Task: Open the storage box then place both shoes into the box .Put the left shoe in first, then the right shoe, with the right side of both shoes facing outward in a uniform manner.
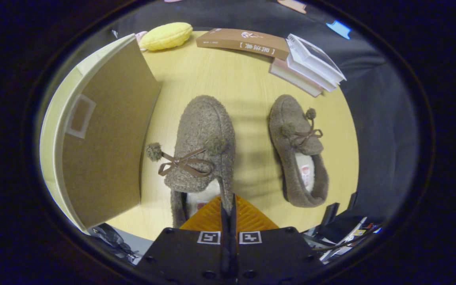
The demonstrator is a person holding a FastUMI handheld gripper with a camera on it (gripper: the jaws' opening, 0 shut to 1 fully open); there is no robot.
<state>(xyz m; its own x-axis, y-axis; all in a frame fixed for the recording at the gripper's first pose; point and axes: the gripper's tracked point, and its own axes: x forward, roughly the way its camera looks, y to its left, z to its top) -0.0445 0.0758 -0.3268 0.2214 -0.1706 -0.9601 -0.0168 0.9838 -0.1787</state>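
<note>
My gripper (228,202) is shut on the left-hand shoe (204,138), a fuzzy grey-brown slipper with a brown bow and pompoms. Both fingers pinch the right rim of its opening, and its toe points away from me. It looks closer than the other shoe and casts a shadow to its right, so it seems raised off the wooden table (212,79). The second matching shoe (297,150) lies flat on the table to the right, toe away. The cream storage box (59,118) stands at the left, its brown panel (105,138) facing the shoes.
At the table's far edge lie a yellow plush cushion (166,35), a brown book (242,41) and a stack of white books (311,65). Dark cloth hangs beyond the table on the right. Cables and clutter (342,233) sit below the near right edge.
</note>
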